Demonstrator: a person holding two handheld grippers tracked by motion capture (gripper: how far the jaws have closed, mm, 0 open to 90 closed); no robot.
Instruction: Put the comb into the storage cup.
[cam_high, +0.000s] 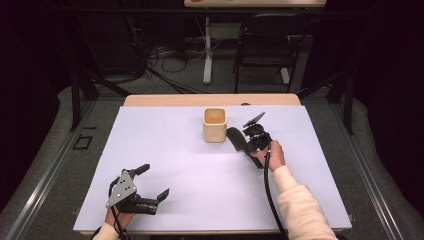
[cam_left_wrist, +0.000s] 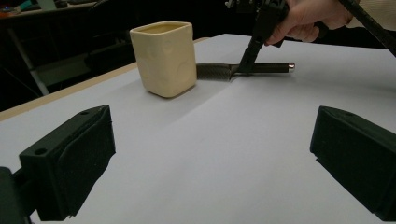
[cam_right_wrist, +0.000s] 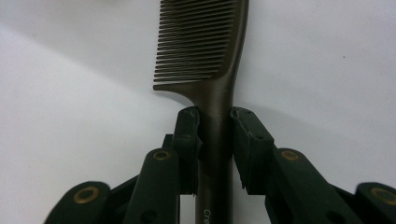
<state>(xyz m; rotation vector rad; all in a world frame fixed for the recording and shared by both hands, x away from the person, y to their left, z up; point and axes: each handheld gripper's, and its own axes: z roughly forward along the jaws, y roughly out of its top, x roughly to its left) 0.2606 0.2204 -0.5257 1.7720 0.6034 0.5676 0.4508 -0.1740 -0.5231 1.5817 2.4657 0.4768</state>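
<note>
Over on the left, the left gripper (cam_high: 150, 187) is held low above the near corner of the white-covered tabletop (cam_high: 165, 150), fingers (cam_left_wrist: 70, 163) spread wide with nothing between them, just bare sheet seen through the gap in the left gripper view. A grey three-cornered plate (cam_high: 121, 188) is carried on top of it.

Further along, toward the far middle of the tabletop, a cream square-ish cup (cam_high: 215, 124) is stood upright, open top up. Right beside it, on its right, a dark comb (cam_high: 237, 139) is laid flat on the sheet; its toothed end is pointed at the cup and sits just next to it, though actual contact can't be made out.

Then the right gripper (cam_high: 254, 141): it's angled down onto the comb's handle, and in the right gripper view the fingers (cam_right_wrist: 189, 135) are seen closed narrow around the handle just below the teeth, one on each side, both pressed up against it. The comb looks to be resting on the tabletop.
</note>
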